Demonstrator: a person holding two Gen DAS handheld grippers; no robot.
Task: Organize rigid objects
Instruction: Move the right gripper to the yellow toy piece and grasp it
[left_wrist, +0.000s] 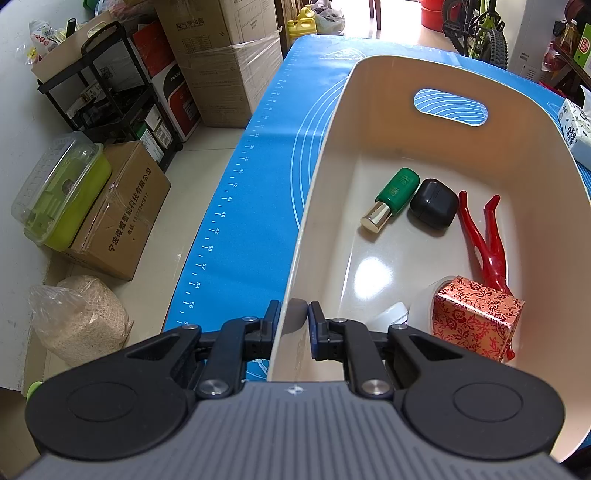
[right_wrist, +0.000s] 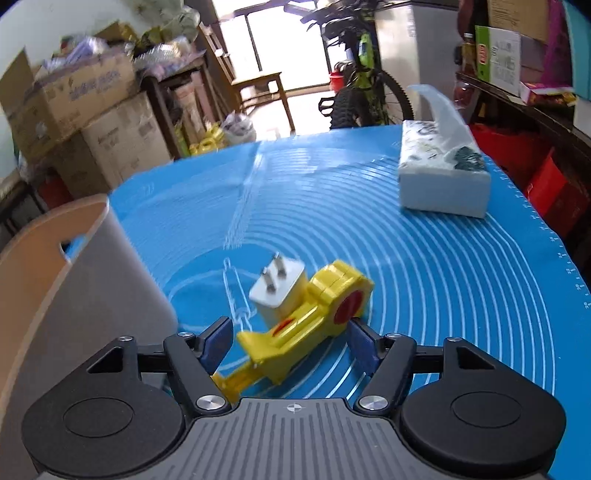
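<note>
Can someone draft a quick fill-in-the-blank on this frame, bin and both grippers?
1. The left gripper is shut on the bin's ____.
2. The green bottle has a ____ cap.
3. The yellow toy lies between the right gripper's ____ jaws.
4. A white plug rests against the ____ toy.

Missing: rim; gold; open; yellow

A cream bin (left_wrist: 332, 155) has its near wall clamped in the left gripper (left_wrist: 291, 321); ahead inside lie a green bottle (left_wrist: 395, 195), black case (left_wrist: 434, 208), red figure (left_wrist: 484, 240) and red patterned box (left_wrist: 476, 317). A yellow toy (right_wrist: 314, 317) and white plug (right_wrist: 275, 288) lie between the right gripper's (right_wrist: 290, 341) spread fingers.
</note>
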